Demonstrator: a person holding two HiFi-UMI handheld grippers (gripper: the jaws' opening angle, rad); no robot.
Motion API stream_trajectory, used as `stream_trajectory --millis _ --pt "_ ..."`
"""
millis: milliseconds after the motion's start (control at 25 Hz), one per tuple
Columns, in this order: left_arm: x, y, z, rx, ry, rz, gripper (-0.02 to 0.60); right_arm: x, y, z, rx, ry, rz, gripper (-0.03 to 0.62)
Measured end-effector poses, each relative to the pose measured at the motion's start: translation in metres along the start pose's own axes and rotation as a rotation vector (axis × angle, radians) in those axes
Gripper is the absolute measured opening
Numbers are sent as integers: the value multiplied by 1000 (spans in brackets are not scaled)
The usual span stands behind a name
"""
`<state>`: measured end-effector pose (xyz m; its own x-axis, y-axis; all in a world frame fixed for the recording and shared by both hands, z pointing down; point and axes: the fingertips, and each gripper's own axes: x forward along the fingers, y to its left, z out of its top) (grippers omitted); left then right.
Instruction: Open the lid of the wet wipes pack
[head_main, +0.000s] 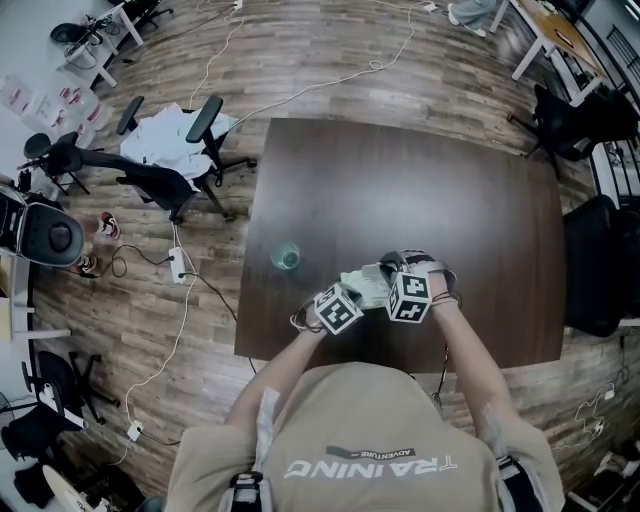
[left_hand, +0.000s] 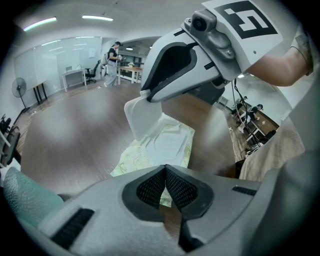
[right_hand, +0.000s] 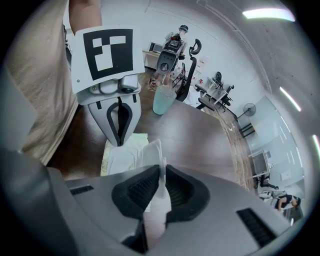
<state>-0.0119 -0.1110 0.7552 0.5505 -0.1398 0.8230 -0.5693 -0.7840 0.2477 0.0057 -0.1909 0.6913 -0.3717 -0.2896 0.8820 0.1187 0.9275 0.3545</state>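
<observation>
I see the wet wipes pack (head_main: 366, 286) lying flat near the front edge of the dark table (head_main: 450, 200), between my two grippers. It is a soft pale-green patterned pouch with a white plastic frame on top.

Its white lid (left_hand: 142, 118) is swung up, standing near upright off that frame. In the left gripper view, the pack's long axis runs straight away from the jaws.

The right gripper (right_hand: 161, 168) is clamped on the raised lid's edge, with the translucent plastic pinched between its pads. The left gripper (left_hand: 165, 168) has its jaws together, tips down at the pack's near end. I cannot tell whether they pinch the film.

The head view hides the lid behind the marker cubes, and only the gripper views show it. The right gripper view also shows the teal cup (right_hand: 163, 100) beyond the pack.
</observation>
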Motion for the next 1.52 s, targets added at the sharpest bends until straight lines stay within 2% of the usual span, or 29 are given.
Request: stream_trajectory --millis 600,960,1280,1520 --pt "0 0 0 -42 2 -23 9 19 -10 -5 17 -13 51 35" --pt "-2 1 0 -72 12 -50 9 34 -15 -10 60 -50 122 47" --pt "1 1 1 -86 23 -72 9 53 -6 -14 0 -23 159 31" --pt "1 1 0 -92 26 -81 9 60 1 -20 6 -16 185 31"
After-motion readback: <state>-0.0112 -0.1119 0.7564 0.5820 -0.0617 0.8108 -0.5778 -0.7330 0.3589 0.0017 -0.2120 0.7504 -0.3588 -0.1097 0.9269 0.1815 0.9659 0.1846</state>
